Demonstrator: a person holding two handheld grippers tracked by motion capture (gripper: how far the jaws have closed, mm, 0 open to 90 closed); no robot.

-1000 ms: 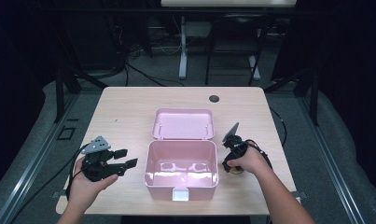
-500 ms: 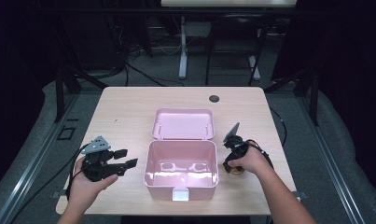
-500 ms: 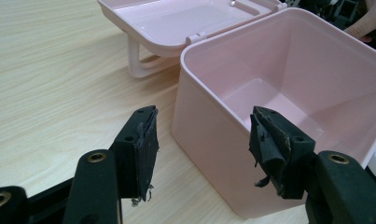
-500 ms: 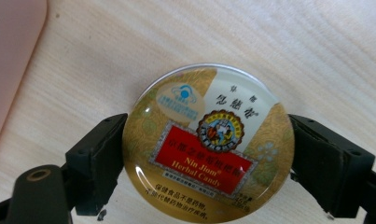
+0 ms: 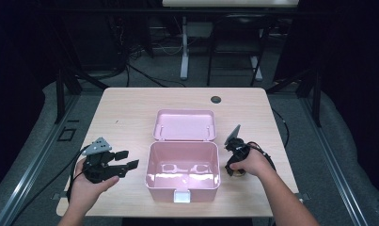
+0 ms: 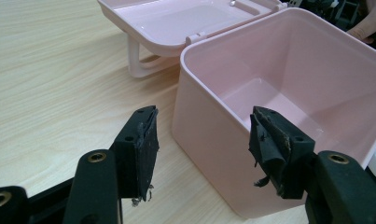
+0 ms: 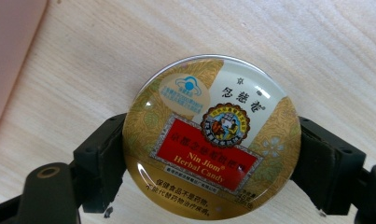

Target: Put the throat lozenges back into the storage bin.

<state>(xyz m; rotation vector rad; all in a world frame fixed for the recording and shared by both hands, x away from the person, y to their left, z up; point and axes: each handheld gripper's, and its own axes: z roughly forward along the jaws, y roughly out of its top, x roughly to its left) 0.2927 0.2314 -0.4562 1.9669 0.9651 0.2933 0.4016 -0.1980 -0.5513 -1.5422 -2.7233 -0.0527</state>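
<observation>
An open pink plastic box (image 5: pixel 150 165) (image 6: pixel 316 60) stands near the table's front, its lid (image 5: pixel 185 125) (image 6: pixel 176 18) folded back flat behind it, and nothing shows inside. My left gripper (image 5: pixel 130 158) (image 6: pixel 202 140) hovers open just left of the box, its jaws aimed at the box's near corner with nothing between them. Right of the box, my right gripper (image 5: pixel 235 172) (image 7: pixel 211 154) points down at the table. A round gold and red herbal candy tin (image 7: pixel 211 140) lies flat between its pads (image 7: pixel 106 158). The jaws have just been closing, and both pads press the tin's rim.
The light wooden table (image 5: pixel 130 108) has a black round cable hole (image 5: pixel 216 99) near its back edge. Bare wood lies left of the box and behind the lid. Dark stands and cables are on the floor beyond the table.
</observation>
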